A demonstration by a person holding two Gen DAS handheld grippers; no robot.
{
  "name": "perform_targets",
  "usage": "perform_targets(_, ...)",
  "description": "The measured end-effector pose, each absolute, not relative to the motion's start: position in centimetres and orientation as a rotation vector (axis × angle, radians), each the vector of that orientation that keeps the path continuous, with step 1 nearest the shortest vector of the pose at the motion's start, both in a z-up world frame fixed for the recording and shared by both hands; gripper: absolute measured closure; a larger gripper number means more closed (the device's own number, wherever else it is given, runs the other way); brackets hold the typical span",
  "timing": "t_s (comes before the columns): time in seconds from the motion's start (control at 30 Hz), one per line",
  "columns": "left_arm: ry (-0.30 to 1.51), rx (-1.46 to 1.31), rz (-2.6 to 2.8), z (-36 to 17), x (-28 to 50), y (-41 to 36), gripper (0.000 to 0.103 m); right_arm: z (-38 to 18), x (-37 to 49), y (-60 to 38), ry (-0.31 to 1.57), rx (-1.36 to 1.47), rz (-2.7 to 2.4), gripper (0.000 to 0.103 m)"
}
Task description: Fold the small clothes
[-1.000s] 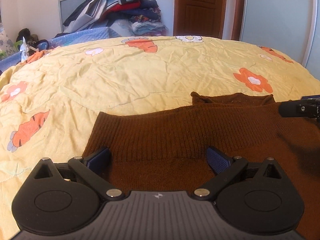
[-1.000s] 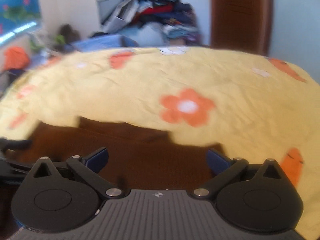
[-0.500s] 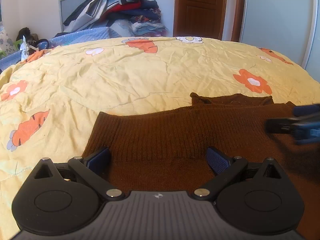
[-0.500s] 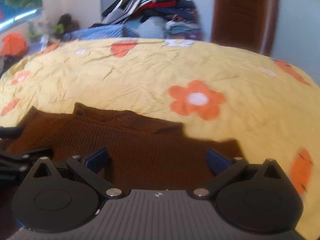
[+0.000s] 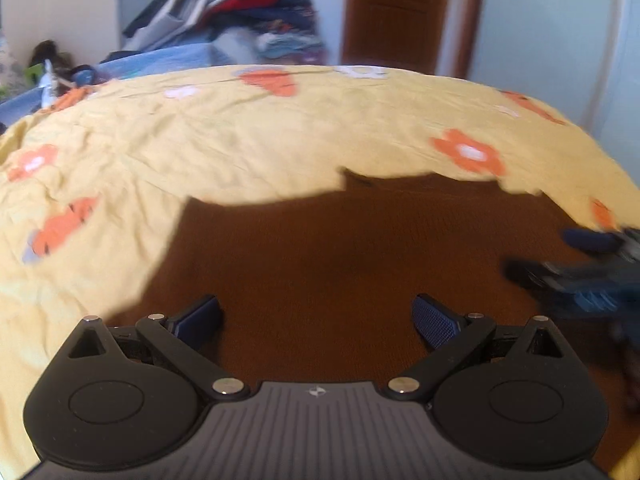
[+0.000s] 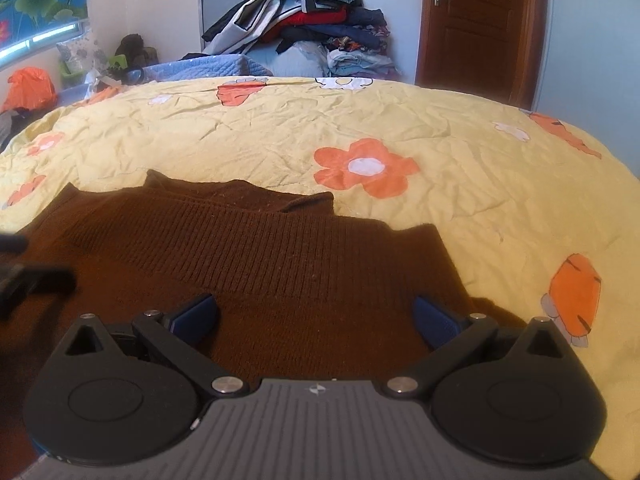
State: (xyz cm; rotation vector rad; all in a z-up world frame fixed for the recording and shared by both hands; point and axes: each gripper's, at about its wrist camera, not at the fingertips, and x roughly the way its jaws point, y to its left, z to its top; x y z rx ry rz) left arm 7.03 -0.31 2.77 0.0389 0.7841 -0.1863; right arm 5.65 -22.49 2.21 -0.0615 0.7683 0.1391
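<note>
A brown sweater lies flat on the yellow flowered bedspread, its ribbed knit band running left to right and a folded layer peeking out at the far edge (the left view is blurred). The left gripper and right gripper hover over it, fingers spread wide, holding nothing.

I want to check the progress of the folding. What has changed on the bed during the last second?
The right tool swung left, toward the brown knitted sweater's middle, and now shows in the left view closer to the left tool. The left view has gone blurred, so that tool moves. Both stay open, holding nothing. The sweater lies flat on the yellow flowered bedsheet as before.
</note>
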Motion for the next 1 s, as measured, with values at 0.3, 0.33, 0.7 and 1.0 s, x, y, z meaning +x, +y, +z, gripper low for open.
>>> perform_targets(0.3, 0.682, 0.069, -0.188, 1.2, 5.1, -0.7, 0.000, 3.8, 5.0, -22.0, 0.816, -0.074, 0.077, 0.000)
perform_targets(0.33, 0.682, 0.066, -0.189, 1.2, 5.1, -0.7, 0.000, 4.4, 4.1, -22.1, 0.796, -0.050, 0.093, 0.000)
perform_targets(0.7, 0.680, 0.061, -0.189, 1.1, 5.1, -0.5, 0.000, 2.2, 0.7, -22.6, 0.720, -0.066, 0.188, 0.000)
perform_targets(1.0, 0.661, -0.028, -0.136, 3.5, 1.3, 0.9, 0.000, 2.2, 0.4, -22.9, 0.711, -0.049, 0.187, 0.000)
